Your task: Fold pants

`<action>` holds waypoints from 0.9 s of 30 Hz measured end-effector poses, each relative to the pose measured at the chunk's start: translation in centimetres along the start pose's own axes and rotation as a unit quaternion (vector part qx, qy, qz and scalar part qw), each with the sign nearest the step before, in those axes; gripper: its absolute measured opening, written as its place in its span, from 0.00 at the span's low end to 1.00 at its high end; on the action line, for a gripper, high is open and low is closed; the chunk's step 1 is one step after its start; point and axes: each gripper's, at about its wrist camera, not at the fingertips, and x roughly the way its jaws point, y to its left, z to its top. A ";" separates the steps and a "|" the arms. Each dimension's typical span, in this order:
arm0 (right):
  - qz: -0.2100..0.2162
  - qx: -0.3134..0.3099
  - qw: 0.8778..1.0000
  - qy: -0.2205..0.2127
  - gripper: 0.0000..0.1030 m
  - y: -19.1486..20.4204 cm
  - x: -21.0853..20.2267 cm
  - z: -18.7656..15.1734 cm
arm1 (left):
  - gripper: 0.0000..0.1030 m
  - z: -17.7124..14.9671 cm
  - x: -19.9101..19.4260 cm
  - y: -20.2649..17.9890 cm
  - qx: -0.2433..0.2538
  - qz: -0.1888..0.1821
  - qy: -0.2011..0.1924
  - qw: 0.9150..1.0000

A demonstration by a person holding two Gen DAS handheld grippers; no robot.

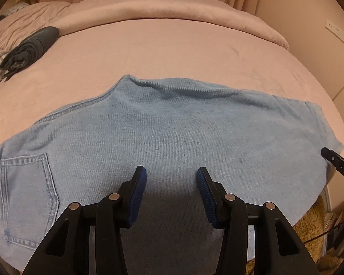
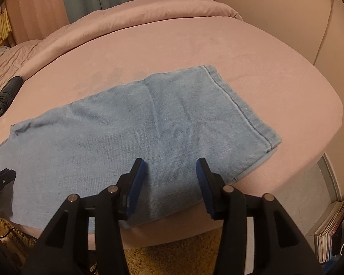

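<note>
While both grippers hang over the near edge of the bed [image 1: 172, 52], the pants [image 1: 162, 128], light blue denim, lie flat along that edge on the pink sheet, folded lengthwise with one leg on the other. Seen from the left wrist, a back pocket [image 1: 27, 197] sits toward the bed's near left side and the crotch seam peaks toward the middle of the bed. Seen from the right wrist, the leg hems [image 2: 247, 114] end short of the near right corner, one layer just offset under the other. Over the seat of the pants, the left gripper [image 1: 172, 176] has its jaws partly apart with nothing between the blue pads, only denim below. Over the lower legs, the right gripper [image 2: 170, 167] has its jaws apart about as wide, also gripping nothing. A dark folded garment [image 1: 32, 45] lies near the far left edge, beside a pushed-back pink duvet [image 1: 149, 6]. Tan carpet [image 2: 183, 252] shows below the near edge
</note>
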 end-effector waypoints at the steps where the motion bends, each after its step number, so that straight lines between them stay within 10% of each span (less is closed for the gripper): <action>1: -0.001 -0.001 1.000 -0.001 0.45 -0.1 0.0 -0.1 | 0.48 0.0 0.0 0.1 -0.001 -0.001 0.000 1.000; 27: -0.013 -0.006 1.000 -0.005 0.45 0.3 -0.3 -0.3 | 0.41 -0.3 -0.4 1.2 -0.014 -0.005 -0.002 1.000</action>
